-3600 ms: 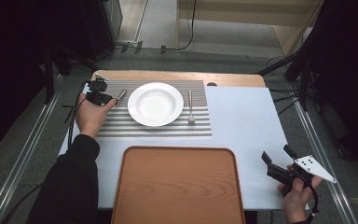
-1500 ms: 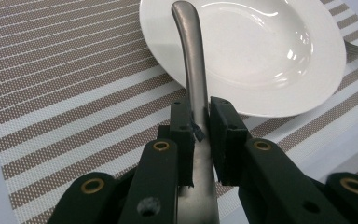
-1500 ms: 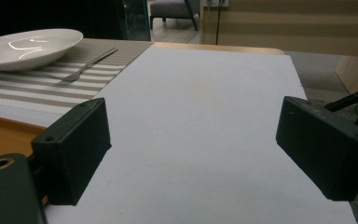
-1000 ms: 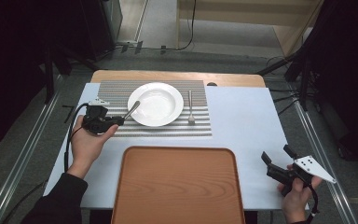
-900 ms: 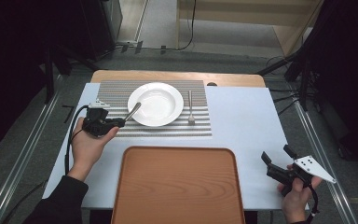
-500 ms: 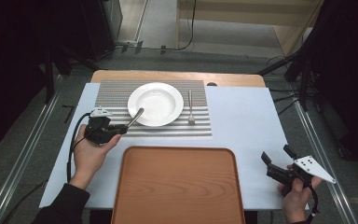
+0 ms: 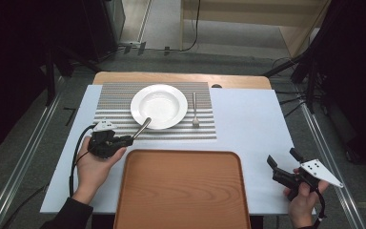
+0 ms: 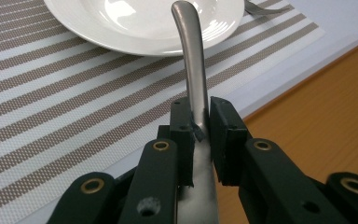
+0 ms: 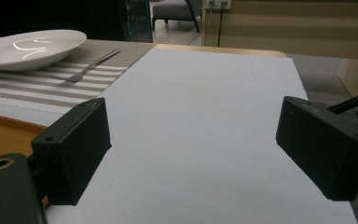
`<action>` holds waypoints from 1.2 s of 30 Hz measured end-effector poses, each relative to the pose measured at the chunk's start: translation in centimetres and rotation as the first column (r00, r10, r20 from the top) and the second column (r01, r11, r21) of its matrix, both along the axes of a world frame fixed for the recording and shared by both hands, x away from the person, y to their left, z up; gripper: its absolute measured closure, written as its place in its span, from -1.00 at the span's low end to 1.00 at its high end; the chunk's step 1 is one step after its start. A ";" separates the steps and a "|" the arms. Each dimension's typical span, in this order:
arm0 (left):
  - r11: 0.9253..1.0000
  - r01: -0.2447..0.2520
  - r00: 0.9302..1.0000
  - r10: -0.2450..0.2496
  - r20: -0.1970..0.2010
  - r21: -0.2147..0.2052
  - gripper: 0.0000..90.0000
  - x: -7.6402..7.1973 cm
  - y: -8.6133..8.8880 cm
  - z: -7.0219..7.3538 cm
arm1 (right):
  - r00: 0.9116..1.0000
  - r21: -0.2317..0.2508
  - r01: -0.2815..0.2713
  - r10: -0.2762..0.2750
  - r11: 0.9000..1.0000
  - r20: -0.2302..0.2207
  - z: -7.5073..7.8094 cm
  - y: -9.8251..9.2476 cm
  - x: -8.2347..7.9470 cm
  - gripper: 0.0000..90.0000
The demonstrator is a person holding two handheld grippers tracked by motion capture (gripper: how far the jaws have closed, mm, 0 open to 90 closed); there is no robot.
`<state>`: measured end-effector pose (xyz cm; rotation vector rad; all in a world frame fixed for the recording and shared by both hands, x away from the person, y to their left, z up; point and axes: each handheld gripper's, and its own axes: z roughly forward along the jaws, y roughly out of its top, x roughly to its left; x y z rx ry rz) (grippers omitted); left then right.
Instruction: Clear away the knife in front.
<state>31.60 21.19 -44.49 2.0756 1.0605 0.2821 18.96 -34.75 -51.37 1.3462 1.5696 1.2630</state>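
Observation:
My left gripper [image 7: 128, 139] is shut on a steel utensil [image 7: 142, 128], gripped partway along so its rounded handle end points up toward the white plate [image 7: 159, 106]. In the left gripper view the pads [image 8: 182, 122] pinch the utensil [image 8: 189, 60] over the striped placemat [image 8: 51, 93], near the plate [image 8: 135, 23]; its other end is hidden under the jaws. A fork [image 7: 195, 110] lies right of the plate. My right gripper [image 7: 283, 158] is held open at the near right, with nothing between its jaws [image 9: 193, 149].
A large brown tray [image 7: 181, 191] lies at the near middle, its far left corner just by the left gripper. The placemat [image 7: 114, 100] lies on a white sheet [image 7: 248, 124] covering the table. The fork [image 9: 91, 64] and plate [image 9: 28, 49] lie far left of the right gripper.
The left hand has carried the utensil from beside the plate's left rim toward the near side, close to the tray's far left corner. The right gripper has stayed put.

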 end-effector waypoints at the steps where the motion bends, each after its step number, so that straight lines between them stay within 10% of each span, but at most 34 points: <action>1: 1.000 0.006 1.000 -0.006 0.000 0.000 0.77 -0.2 0.0 0.0 | 1.000 0.000 0.000 0.000 1.000 0.000 0.0 0.0 0.0 -0.80; 36: 0.995 0.091 0.996 -0.092 -0.023 -0.038 0.77 -5.9 -1.5 -2.3 | 1.000 -0.007 -0.001 0.001 1.000 -0.003 0.0 0.1 0.0 -0.80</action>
